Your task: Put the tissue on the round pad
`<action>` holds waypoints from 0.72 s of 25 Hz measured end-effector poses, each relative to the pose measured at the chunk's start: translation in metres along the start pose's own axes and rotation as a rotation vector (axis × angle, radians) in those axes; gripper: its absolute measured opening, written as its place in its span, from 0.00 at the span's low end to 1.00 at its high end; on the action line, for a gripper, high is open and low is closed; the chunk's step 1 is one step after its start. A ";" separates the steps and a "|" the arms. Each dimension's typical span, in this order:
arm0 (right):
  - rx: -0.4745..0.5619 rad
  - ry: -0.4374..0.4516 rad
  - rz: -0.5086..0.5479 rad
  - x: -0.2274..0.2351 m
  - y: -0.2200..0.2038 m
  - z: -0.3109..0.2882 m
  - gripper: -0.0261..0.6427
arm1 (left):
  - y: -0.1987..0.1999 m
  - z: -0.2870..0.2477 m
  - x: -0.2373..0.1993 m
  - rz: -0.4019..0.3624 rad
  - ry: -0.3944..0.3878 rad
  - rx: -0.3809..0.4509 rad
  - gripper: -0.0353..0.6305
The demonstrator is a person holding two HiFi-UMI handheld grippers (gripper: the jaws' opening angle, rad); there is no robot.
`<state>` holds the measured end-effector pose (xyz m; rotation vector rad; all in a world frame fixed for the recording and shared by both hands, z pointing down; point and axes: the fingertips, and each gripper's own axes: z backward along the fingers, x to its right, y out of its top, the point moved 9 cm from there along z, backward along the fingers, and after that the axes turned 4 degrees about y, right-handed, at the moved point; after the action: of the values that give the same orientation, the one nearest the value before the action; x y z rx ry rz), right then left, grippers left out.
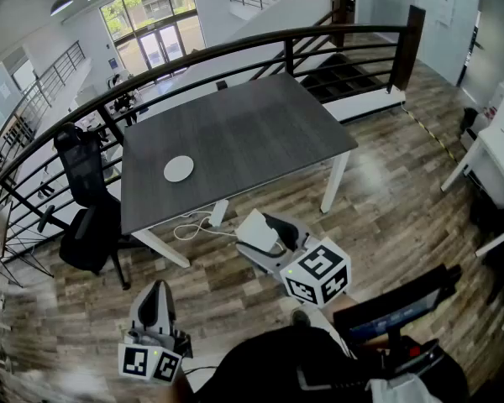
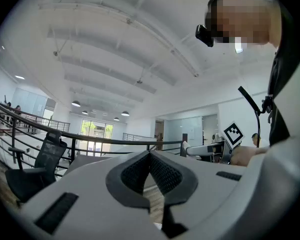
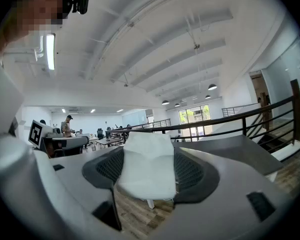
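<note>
Head view: the right tool (image 1: 269, 229) grips the white tissue (image 1: 254, 235) out over the wooden floor (image 1: 386, 217), well apart from the round pad (image 1: 179, 169) on the dark worktop (image 1: 260, 124). A long carry could shake it loose.

Left gripper view: the left tool (image 2: 150, 155), clenched on nothing, gives no backup.

Right gripper view: the tissue bulges softly between wide-set jaws. A light pinch may let it slip, or it may cling on release.

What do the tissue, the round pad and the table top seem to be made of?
The tissue looks like soft white paper, matte: it bends and creases. The round pad is a flat, matte white disc; foam or plastic, I cannot tell. The table top seems dark grey wood-look laminate: faint grain streaks, low sheen.
</note>
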<state>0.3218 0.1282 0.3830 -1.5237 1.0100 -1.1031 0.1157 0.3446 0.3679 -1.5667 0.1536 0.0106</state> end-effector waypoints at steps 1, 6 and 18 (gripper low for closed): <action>0.000 -0.001 0.001 0.001 0.000 0.000 0.51 | -0.001 -0.001 0.000 0.002 0.003 -0.002 0.06; -0.013 -0.012 0.002 0.004 0.000 -0.001 0.51 | -0.007 -0.003 -0.004 0.020 0.023 -0.020 0.06; -0.028 0.007 -0.041 0.002 0.001 -0.007 0.51 | -0.009 -0.004 -0.004 0.005 0.015 -0.019 0.06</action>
<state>0.3153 0.1245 0.3831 -1.5702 1.0065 -1.1280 0.1120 0.3411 0.3772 -1.5861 0.1692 0.0040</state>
